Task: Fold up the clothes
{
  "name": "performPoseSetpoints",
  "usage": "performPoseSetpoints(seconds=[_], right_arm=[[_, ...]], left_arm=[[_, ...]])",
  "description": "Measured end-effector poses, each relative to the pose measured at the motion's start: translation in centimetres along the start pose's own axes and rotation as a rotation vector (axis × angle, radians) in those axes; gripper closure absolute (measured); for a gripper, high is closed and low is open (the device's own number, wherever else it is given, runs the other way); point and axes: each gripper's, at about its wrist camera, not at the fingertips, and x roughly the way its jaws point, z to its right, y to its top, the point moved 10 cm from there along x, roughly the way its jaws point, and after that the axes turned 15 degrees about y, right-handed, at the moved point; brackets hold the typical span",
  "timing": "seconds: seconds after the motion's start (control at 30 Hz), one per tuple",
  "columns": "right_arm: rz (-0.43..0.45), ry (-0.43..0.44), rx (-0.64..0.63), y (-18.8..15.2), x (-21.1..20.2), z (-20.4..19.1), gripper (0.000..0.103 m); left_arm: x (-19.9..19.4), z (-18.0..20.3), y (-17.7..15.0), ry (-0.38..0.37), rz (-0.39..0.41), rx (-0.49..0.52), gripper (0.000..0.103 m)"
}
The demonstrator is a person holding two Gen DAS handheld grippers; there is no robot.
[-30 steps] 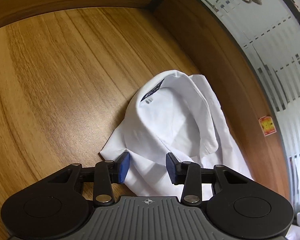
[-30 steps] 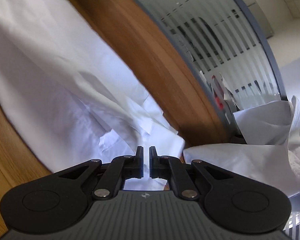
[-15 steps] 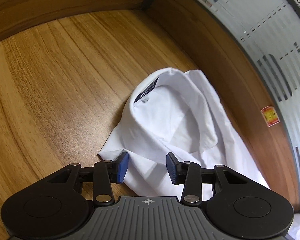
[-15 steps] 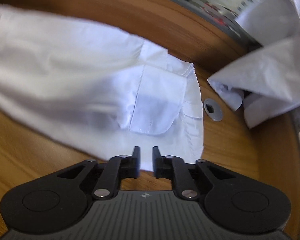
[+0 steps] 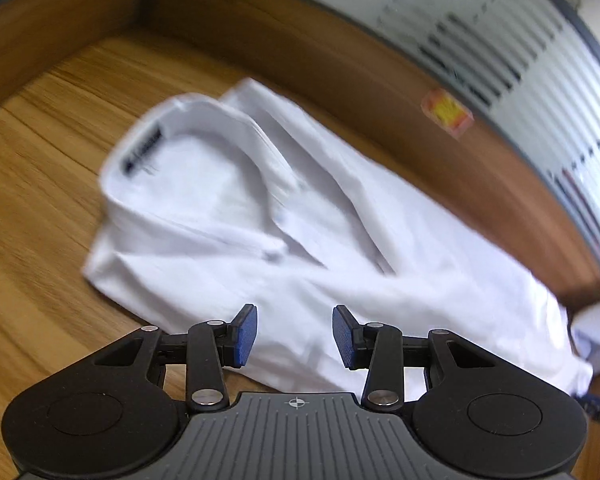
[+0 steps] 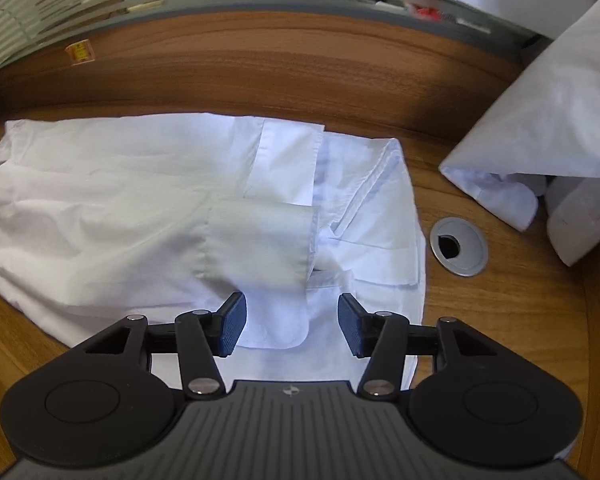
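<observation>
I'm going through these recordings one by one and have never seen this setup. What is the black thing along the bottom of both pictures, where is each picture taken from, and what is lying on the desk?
No robot here: a person carries a handheld two-finger gripper in each hand, and each has a wide-angle camera looking forward along its fingers. The black shape at the bottom is that tool itself.

The left wrist view shows the left gripper, fingers apart with nothing between them, above the collar end of a white shirt lying on a wooden desk. The picture is blurred.

The right wrist view shows the right gripper, also open and empty, at the shirt's other end, where a sleeve cuff lies folded across the body. Beside it is a round metal cable port in the desk, and to the right a pile of other white clothes. A wooden partition topped with striped glass runs behind.

Nothing is held.
</observation>
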Motion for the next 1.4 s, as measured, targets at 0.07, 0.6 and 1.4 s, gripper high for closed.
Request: performPoseSetpoints(seconds=[0.07,0.6,1.4], right_arm=[[-0.016,0.070,-0.018,0.2,0.4,0.2,0.046],[-0.166,0.251,-0.003,-1.8,-0.7,-0.2,0.090],[-0.112,0.370,-0.266,-2.2,0.1,-0.7,0.076]], left_arm=[[0.8,0.8,-0.7,0.008,-0.024,0.018,0.059],[3.9,0.4,-1.0,0.082,-0.081,-0.005,0.060],[-2.2,3.7,-3.3,0.085,-0.023,0.005,0.058]])
